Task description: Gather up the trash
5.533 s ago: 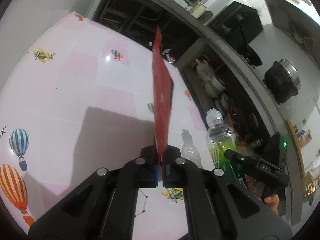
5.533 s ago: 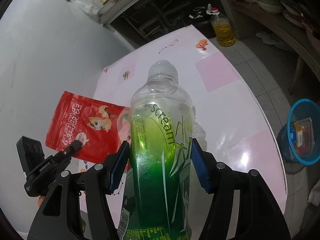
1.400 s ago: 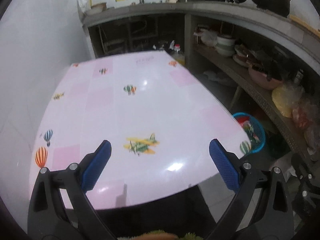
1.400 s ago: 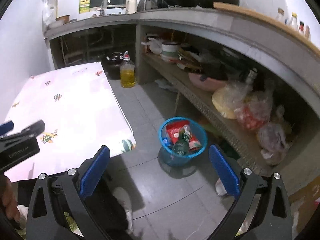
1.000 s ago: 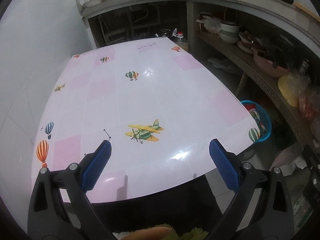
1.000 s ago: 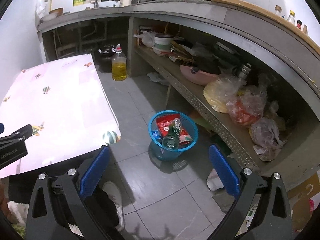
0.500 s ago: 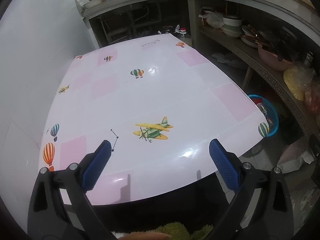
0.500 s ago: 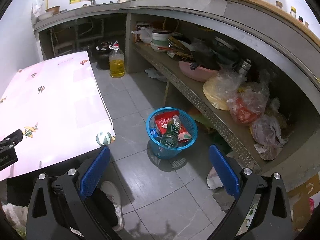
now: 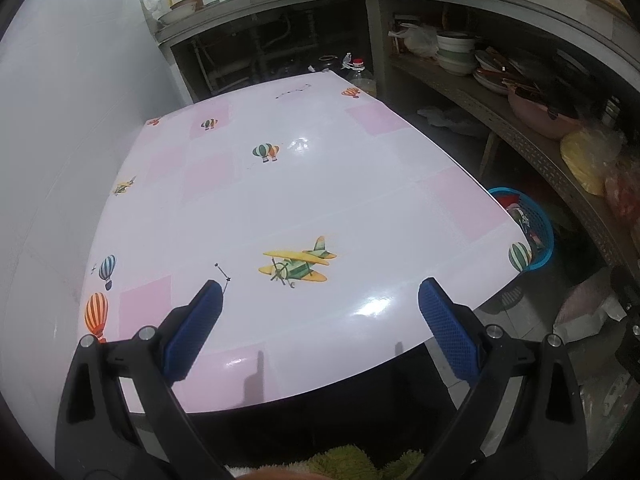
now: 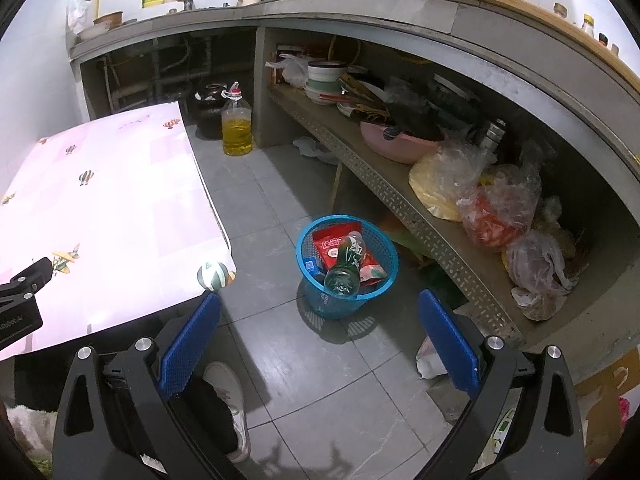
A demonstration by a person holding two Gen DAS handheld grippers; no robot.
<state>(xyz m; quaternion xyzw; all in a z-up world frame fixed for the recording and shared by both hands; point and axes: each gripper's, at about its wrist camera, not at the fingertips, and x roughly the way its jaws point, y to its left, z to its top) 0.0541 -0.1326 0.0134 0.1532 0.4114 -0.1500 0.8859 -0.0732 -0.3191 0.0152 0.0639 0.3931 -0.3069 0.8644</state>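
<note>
Left wrist view: the left gripper (image 9: 318, 328) hangs above the near edge of the table (image 9: 280, 200), its blue-padded fingers (image 9: 192, 330) spread wide with nothing between them
Table: a glossy white and pink cover printed with a yellow aeroplane (image 9: 298, 265) and hot-air balloons (image 9: 97, 312); no trash lies on it
Right wrist view: the right gripper (image 10: 320, 338) is held over the grey tiled floor (image 10: 320, 380) beside the table, its blue pads (image 10: 448, 338) also wide apart and holding nothing
Trash basket: a blue mesh basket (image 10: 382, 248) stands on the floor between the table's corner and the low shelf (image 10: 400, 196), seen just ahead of the right gripper; in the left wrist view its rim (image 9: 546, 232) shows past the table's right edge
Trash: a green drink bottle (image 10: 345, 266) lies slanted in the basket, neck up and away from the camera, on top of a red snack bag (image 10: 334, 246); a small blue packet (image 10: 309, 266) sits against the basket's left wall
Shelf: holds a pink basin (image 10: 396, 144), stacked bowls (image 10: 326, 76) and several plastic bags (image 10: 496, 204)
Floor by the table's far end: a jug of yellow oil (image 10: 237, 126) with a red cap, next to a dark pot (image 10: 210, 114)
Bottom of the right wrist view: a person's white shoe (image 10: 232, 404) on the tiles, beneath the left finger
Left edge of the right wrist view: part of the other gripper's black body (image 10: 20, 300) over the table
</note>
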